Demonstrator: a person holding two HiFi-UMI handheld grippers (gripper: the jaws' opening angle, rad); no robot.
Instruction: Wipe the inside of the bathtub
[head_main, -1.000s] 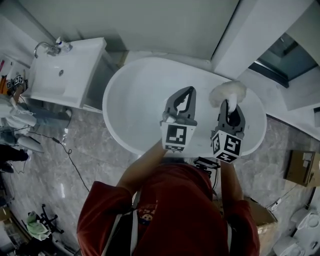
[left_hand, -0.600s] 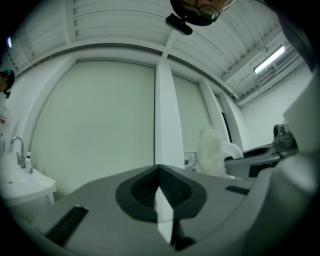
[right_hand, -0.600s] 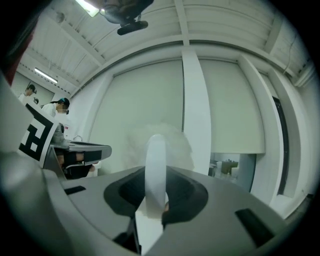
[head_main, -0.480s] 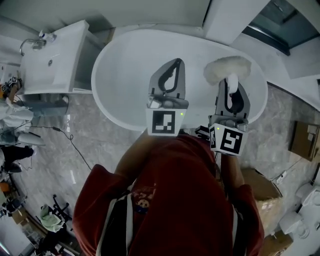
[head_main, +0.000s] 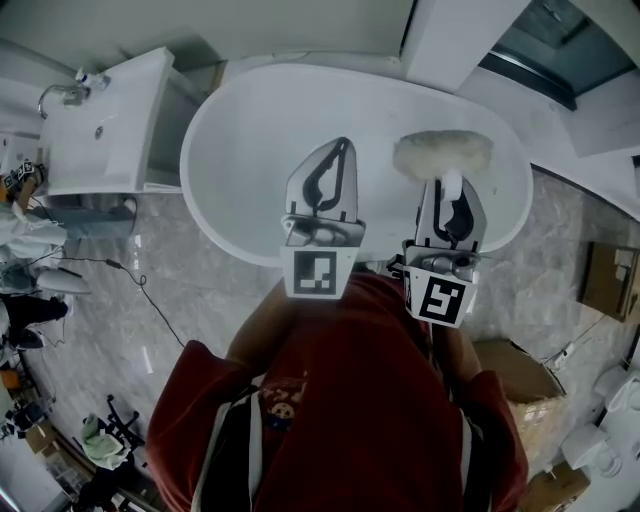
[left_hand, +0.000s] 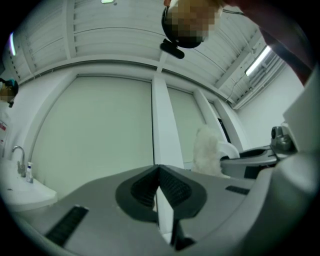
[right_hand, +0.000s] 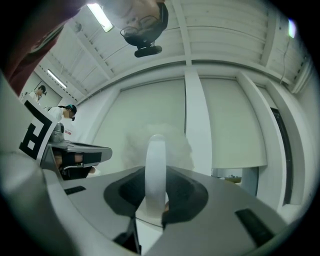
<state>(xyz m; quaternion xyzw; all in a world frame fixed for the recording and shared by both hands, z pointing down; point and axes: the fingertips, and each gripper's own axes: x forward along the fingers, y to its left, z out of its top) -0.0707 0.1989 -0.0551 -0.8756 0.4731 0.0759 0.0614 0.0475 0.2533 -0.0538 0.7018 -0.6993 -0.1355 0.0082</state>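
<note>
The tub (head_main: 250, 130) lies in front of the person and below both tools. Its long side runs from left to right in the head view. The right tool (head_main: 450, 192) is clamped on the white handle (right_hand: 156, 170) of a fluffy duster (head_main: 443, 153). The fluffy end points away from the person and hangs over the right part of the tub, near the far rim. So the right tool is the one that has to go down to wipe. The left tool (head_main: 341, 148) is over the middle of the tub, with its jaws together and nothing between them.

The head view shows the tub and where the duster is above it, but not if the fluff touches the tub. The two gripper views show the jaws up close, but past them only walls and ceiling, not the tub. The left gripper view also shows a sink (left_hand: 22, 192) off to the left.
</note>
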